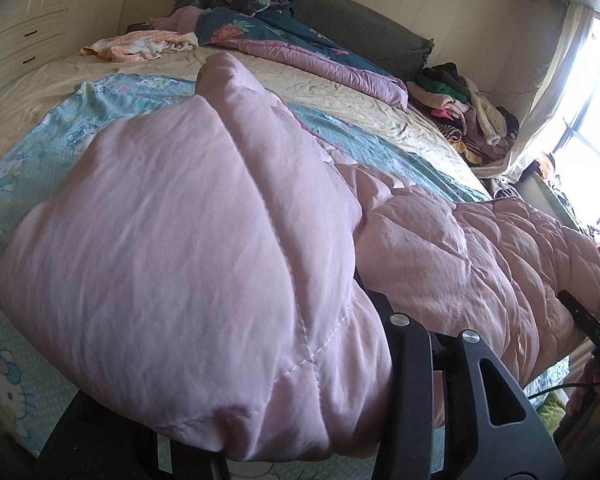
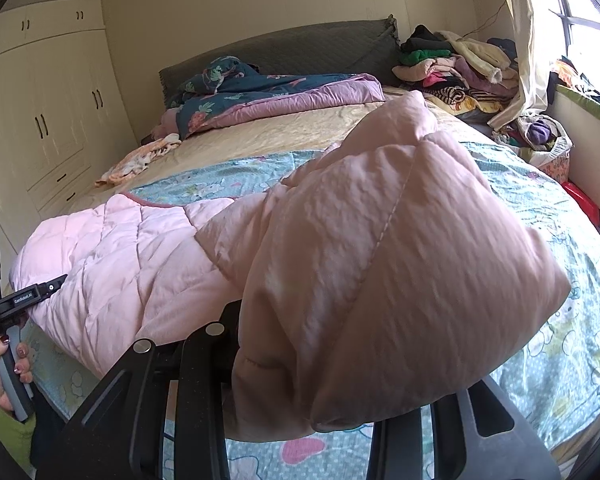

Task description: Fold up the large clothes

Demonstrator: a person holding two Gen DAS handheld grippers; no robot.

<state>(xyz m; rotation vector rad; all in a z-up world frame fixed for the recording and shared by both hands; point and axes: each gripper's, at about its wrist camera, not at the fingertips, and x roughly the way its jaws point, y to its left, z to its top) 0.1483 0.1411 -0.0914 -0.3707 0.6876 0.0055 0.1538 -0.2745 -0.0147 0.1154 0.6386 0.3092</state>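
Note:
A large pink quilted garment (image 1: 188, 248) lies across the near end of the bed and shows in the right wrist view (image 2: 380, 264) too. My left gripper (image 1: 340, 304) is shut on one bunched end of it and holds it up close to the lens; its fingertips are buried in the fabric. My right gripper (image 2: 300, 360) is shut on the other bunched end, also lifted. The stretch between the two ends (image 2: 120, 252) rests on the bed. The left gripper and the hand holding it show at the left edge of the right wrist view (image 2: 24, 300).
The bed has a blue cartoon-print sheet (image 2: 540, 216) and a beige cover (image 2: 268, 136). A dark floral and purple duvet (image 2: 268, 92) and an orange cloth (image 2: 140, 158) lie near the headboard. A heap of clothes (image 2: 456, 68) sits by the window. Wardrobes (image 2: 48, 120) stand at the left.

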